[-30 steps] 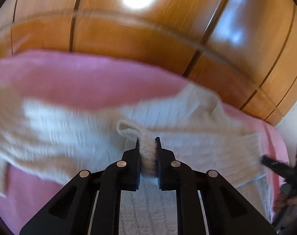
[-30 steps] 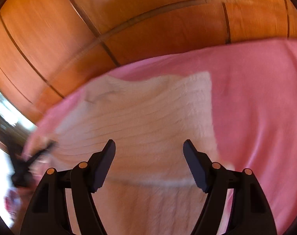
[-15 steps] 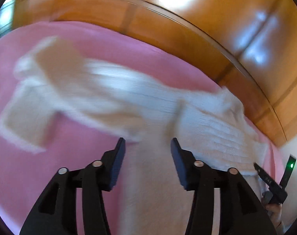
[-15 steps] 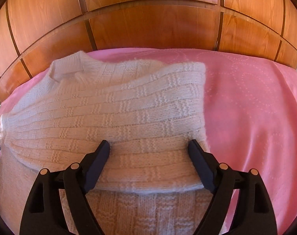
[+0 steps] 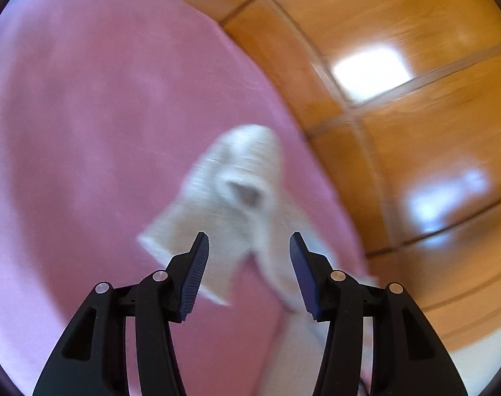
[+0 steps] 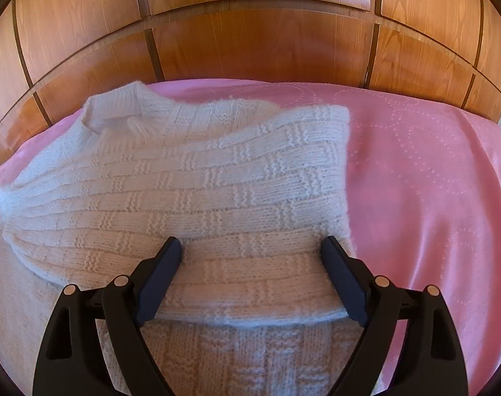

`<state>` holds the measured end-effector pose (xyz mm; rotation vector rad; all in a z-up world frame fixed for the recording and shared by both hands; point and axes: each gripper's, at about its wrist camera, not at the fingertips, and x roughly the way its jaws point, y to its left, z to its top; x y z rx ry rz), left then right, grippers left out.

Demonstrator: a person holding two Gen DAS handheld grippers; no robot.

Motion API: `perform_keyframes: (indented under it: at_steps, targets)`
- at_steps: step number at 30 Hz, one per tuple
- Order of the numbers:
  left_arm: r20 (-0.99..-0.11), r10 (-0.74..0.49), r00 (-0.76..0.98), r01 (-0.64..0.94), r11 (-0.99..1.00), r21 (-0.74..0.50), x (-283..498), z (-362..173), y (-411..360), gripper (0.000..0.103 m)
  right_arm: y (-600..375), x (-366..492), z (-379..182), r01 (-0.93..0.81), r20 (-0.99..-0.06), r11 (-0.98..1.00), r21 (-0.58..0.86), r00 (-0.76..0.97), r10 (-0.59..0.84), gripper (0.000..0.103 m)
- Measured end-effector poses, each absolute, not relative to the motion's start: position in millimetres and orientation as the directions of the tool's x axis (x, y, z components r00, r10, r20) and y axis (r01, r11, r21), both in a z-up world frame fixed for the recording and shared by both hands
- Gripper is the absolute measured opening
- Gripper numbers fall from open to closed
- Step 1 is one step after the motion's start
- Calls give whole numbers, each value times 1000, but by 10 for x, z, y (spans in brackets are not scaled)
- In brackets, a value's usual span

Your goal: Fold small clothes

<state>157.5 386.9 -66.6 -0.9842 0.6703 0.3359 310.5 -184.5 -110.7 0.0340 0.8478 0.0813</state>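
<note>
A white knitted sweater (image 6: 191, 191) lies on the pink bedspread (image 6: 432, 198), one sleeve folded across its body. My right gripper (image 6: 252, 247) hovers just over that folded sleeve's cuff end; its jaws stand wide and are opening, pads not pressing the knit. In the blurred left wrist view, the sweater's other sleeve (image 5: 240, 191) stretches out on the bedspread (image 5: 85, 132), cuff opening towards me. My left gripper (image 5: 248, 250) is open just short of it, with nothing gripped.
Glossy wooden panelling (image 6: 250, 39) runs right behind the bed, seen also at the right of the left wrist view as wood panels (image 5: 415, 115). Bare pink bedspread extends right of the sweater and left of the loose sleeve.
My left gripper let go of the knit fold it pinched, opened, and swung left to the loose sleeve. My right gripper spread wider and sank slightly over the folded sleeve.
</note>
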Motion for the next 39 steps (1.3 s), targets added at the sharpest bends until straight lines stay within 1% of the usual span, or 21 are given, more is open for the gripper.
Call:
perform_keyframes:
  at_steps: [1,2,4,5,9,10,11,12,13,14,16,18,21,23,25,27,30,32,34,35,39]
  targets:
    - [-700,7,714,-595,534,-601,1557,-684,3867,50,-1843,3106,-1106,-58,-747,996,64,659,86,87]
    - [-733,20,680,-638,510,-578,1515,-753,3865,50,-1838,3107,-1105,-58,-747,996,64,659,87,87]
    - [-756,-2,655,-668,467,-580,1480,-864,3877,50,-1838,3111,-1105,-60,-747,996,69,659,91,87]
    - [-763,-2,646,-676,464,-573,1472,-915,3850,50,-1843,3108,-1099,-60,-746,996,71,660,92,87]
    - [-748,51,662,-676,473,-566,1645,-939,3805,51,-1847,3104,-1098,-62,-744,995,75,661,97,87]
    - [-745,56,665,-675,471,-568,1702,-952,3805,47,-1851,3103,-1098,-62,-744,995,77,661,99,87]
    - [-748,60,661,-679,472,-562,1728,-987,3871,35,-1853,3101,-1099,-62,-743,995,80,661,101,87]
    - [-766,53,641,-688,483,-542,1817,-1016,3939,9,-1858,3102,-1096,-63,-743,995,80,662,102,87]
    - [-778,51,627,-695,487,-528,1854,-1015,4007,9,-1860,3100,-1095,-63,-743,995,81,662,102,87]
    - [-779,74,622,-705,485,-517,1854,-977,4073,9,-1861,3101,-1094,-63,-743,995,82,662,103,87]
    - [-775,141,617,-716,511,-477,1864,-785,4230,8,-1875,3099,-1095,-65,-741,994,90,662,110,88]
    - [-749,189,636,-703,543,-460,1836,-442,4391,8,-1893,3099,-1096,-71,-740,992,104,661,125,90]
    - [-693,221,687,-661,587,-468,1776,108,4502,8,-1907,3092,-1098,-73,-738,991,111,662,131,91]
    - [-651,216,727,-620,614,-489,1769,461,4504,8,-1918,3084,-1096,-75,-736,991,114,663,135,91]
    - [-608,179,774,-557,650,-517,1800,802,4388,8,-1931,3073,-1094,-75,-734,990,118,665,138,91]
    - [-577,132,806,-482,713,-510,1910,1068,4099,8,-1945,3062,-1093,-76,-733,990,121,666,140,91]
    - [-548,27,836,-357,786,-506,2123,1272,3531,8,-1967,3042,-1091,-78,-729,988,130,668,149,91]
    - [-542,-52,839,-275,818,-505,2272,1308,3111,8,-1983,3034,-1088,-79,-727,988,136,669,154,91]
    - [-546,-170,820,-171,838,-518,2486,1261,2567,8,-2013,3020,-1086,-80,-723,986,146,671,161,91]
    - [-550,-205,810,-139,843,-519,2562,1231,2370,8,-2027,3012,-1083,-80,-722,985,152,672,166,91]
    - [-582,-379,720,16,847,-532,2864,941,1369,8,-2101,2973,-1067,-80,-711,980,184,678,189,91]
